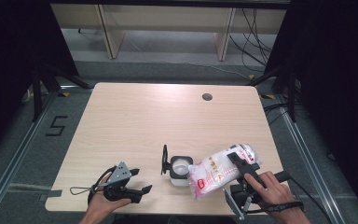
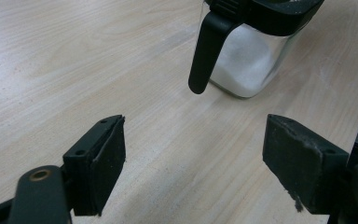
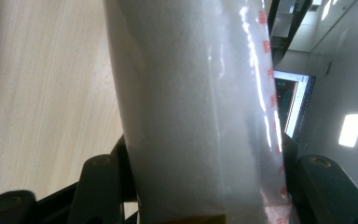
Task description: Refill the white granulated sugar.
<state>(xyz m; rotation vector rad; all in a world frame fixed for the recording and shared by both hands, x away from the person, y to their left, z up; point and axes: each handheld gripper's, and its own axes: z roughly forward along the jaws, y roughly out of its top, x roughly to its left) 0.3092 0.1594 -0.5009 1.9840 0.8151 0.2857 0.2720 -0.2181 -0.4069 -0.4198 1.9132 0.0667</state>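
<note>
Two grippers flank the glass jar [image 1: 180,170] near the table's [image 1: 135,116] front edge: the right gripper [image 1: 235,161] clamps a white bag [image 1: 219,169], tilted with its lower end seemingly at the jar's open mouth, while the left gripper [image 1: 140,179], left of the jar, gapes wide and holds nothing.

Lt wood table [image 1: 135,116] on grey floor [image 1: 18,154] — shelving [image 1: 168,23] behind, dark sides.

Wooden table [image 1: 135,116], glass jar [image 1: 179,171] (white powder, seemingly)
</note>
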